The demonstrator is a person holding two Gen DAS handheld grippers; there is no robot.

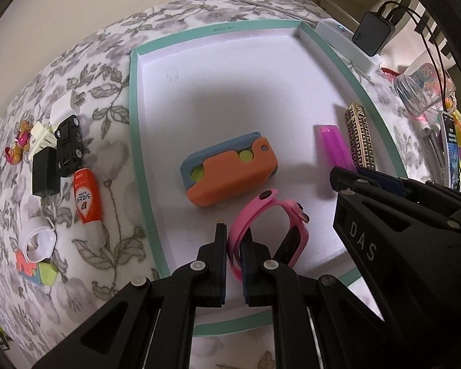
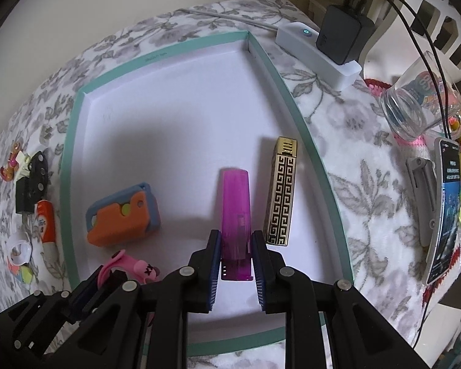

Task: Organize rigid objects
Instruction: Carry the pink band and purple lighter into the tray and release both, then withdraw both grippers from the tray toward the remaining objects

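A white tray with a teal rim (image 1: 135, 123) (image 2: 67, 153) lies on a floral cloth. In it are an orange-and-blue toy (image 1: 230, 172) (image 2: 123, 218), a gold patterned lighter (image 1: 359, 138) (image 2: 281, 190), a purple lighter (image 1: 333, 144) (image 2: 235, 196) and a pink wristband (image 1: 261, 212) (image 2: 132, 264). My left gripper (image 1: 234, 233) points down at the tray's near edge, shut on the wristband's strap. My right gripper (image 2: 236, 235) is shut on the near end of the purple lighter, which lies flat on the tray floor beside the gold one.
Left of the tray lie an orange tube (image 1: 86, 200), a black toy car (image 1: 69, 144), a black charger (image 1: 44, 172), a white plug (image 1: 64, 104) and a white ring (image 1: 37, 243). Right of it are a power strip (image 2: 322, 52), a tipped glass jar (image 2: 415, 107) and a phone (image 2: 445, 209).
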